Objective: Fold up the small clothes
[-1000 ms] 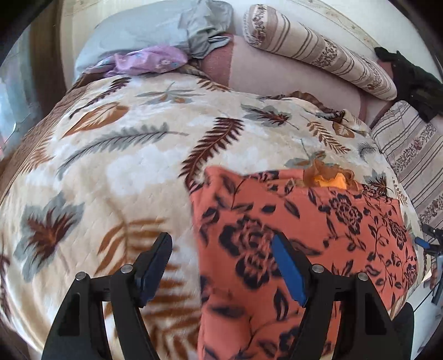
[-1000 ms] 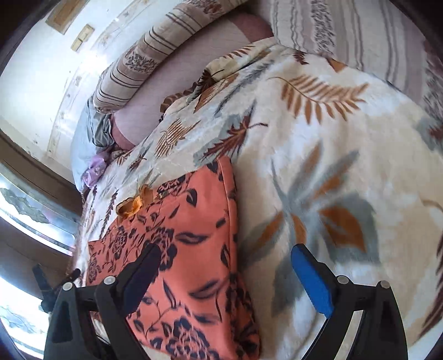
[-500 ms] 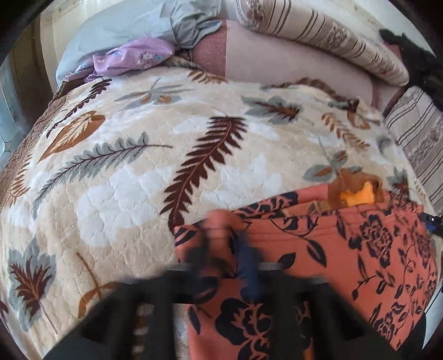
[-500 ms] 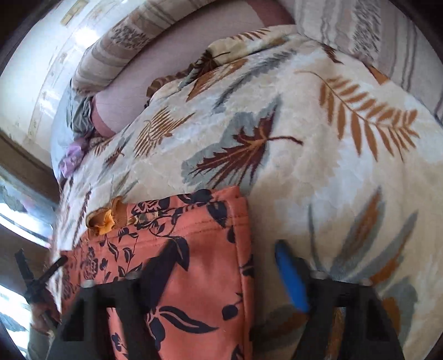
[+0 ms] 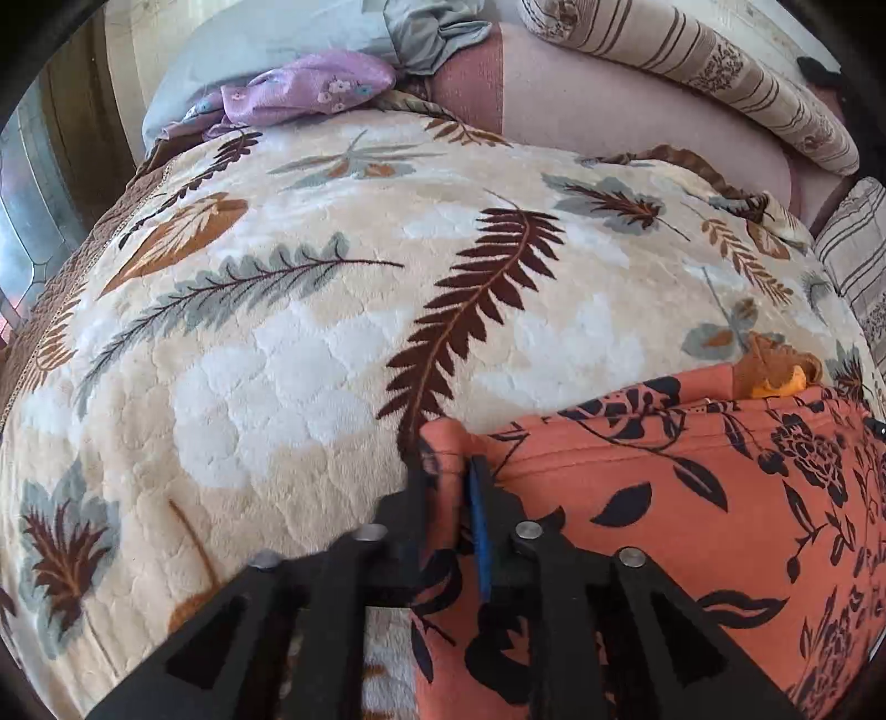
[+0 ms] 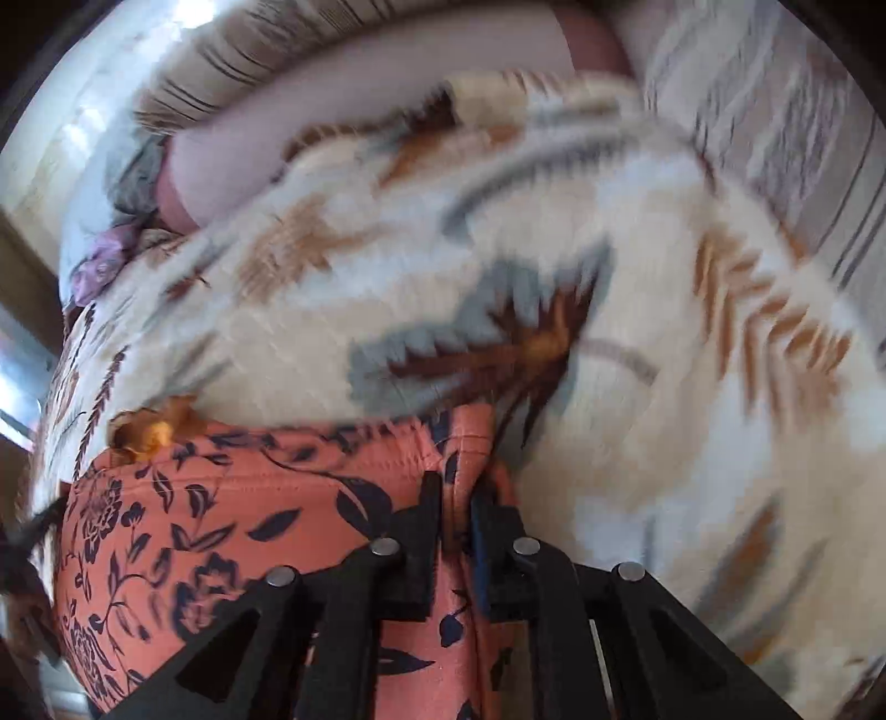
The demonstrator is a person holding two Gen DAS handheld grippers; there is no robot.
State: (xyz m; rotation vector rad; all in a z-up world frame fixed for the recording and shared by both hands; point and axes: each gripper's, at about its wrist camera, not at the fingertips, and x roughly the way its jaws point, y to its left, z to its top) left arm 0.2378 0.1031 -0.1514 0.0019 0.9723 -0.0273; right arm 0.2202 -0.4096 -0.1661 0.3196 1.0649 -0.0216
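Here, orange garment (image 5: pixel 692 498) on blanket (image 5: pixel 277 360)

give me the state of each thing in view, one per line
orange floral garment: lying spread on the blanket, both top corners pinched
left gripper: shut on the garment's left top corner
right gripper: jaws have just been closing, shut on the garment's right top corner
leaf-print blanket: spread flat over the bed
purple garment: crumpled at the far edge, unfolded
grey garment: bunched beside it, unfolded
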